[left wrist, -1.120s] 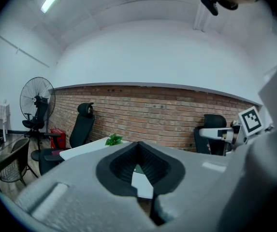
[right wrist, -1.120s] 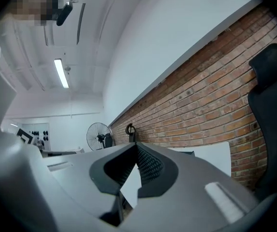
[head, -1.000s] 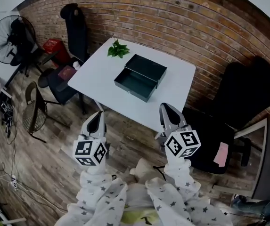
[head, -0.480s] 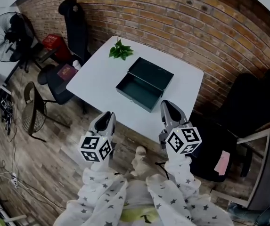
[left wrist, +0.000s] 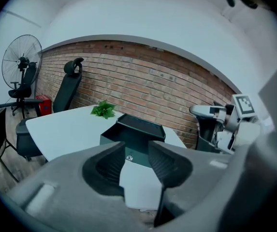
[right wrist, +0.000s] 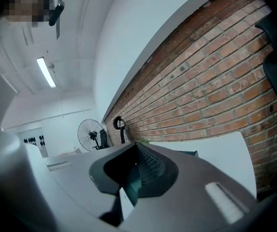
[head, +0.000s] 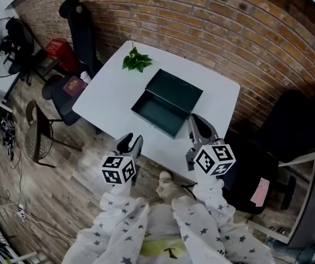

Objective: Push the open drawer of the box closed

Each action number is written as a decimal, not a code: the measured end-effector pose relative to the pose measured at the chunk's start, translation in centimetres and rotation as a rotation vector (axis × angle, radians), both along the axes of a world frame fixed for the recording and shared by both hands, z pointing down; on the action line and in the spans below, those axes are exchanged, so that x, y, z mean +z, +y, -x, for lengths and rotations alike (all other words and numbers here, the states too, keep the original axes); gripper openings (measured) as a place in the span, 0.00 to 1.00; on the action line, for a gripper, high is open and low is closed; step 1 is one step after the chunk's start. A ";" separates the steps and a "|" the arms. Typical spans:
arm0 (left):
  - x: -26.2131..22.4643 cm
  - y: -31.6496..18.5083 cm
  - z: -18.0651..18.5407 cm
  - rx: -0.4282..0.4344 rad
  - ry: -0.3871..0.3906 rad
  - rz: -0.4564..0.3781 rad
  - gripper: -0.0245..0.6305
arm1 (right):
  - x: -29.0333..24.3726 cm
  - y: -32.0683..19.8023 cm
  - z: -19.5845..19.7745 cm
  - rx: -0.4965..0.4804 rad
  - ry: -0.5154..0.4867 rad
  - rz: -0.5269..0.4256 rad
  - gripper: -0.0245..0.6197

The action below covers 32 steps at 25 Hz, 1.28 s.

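Observation:
A dark green box (head: 176, 90) stands on the white table (head: 112, 88) with its drawer (head: 155, 113) pulled out toward me and empty. In the left gripper view the drawer's front (left wrist: 113, 138) with a small knob (left wrist: 129, 157) lies just beyond my jaws. My left gripper (head: 131, 142) hovers at the table's near edge, left of the drawer; its jaws are opening, with nothing between them (left wrist: 136, 151). My right gripper (head: 197, 121) hangs over the near right part of the table beside the drawer, shut and empty (right wrist: 137, 150).
A sprig of green leaves (head: 136, 59) lies at the table's far corner. A brick wall (head: 212, 32) runs behind. Black chairs stand at the far left (head: 76, 21) and at the right (head: 289, 131). A fan (head: 0, 40) and a wire chair (head: 39, 133) stand at the left.
The left gripper's jaws have gone from shut to apart. Both grippers have come closer to the table's near edge and the drawer.

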State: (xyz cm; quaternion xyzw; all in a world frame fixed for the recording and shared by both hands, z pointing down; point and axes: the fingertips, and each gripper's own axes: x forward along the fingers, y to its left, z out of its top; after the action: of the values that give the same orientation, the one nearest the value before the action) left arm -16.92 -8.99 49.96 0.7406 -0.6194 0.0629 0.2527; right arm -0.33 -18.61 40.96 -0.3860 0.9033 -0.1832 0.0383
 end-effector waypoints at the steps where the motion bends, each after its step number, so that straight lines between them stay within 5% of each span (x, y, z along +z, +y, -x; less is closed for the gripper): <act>1: 0.5 -0.4 -0.1 0.004 -0.003 0.010 0.26 | 0.1 -0.4 0.0 0.000 -0.001 0.003 0.05; 13: 6.9 -4.6 -1.0 0.115 -0.033 0.157 0.26 | 1.4 -2.8 1.0 -0.015 0.016 0.032 0.05; 27: 11.9 -8.0 -2.6 0.271 -0.083 0.275 0.26 | 5.5 -2.8 -0.1 0.128 0.014 0.125 0.05; 32: 12.5 -8.3 -2.7 0.309 -0.120 0.285 0.14 | 5.9 -3.0 -0.7 0.165 0.007 0.134 0.05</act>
State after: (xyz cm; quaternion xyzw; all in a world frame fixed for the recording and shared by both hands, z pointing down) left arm -14.27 -17.25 62.47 0.7785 -0.4974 0.2315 0.3049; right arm 0.39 -21.61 46.86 -0.4616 0.8542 -0.2379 0.0241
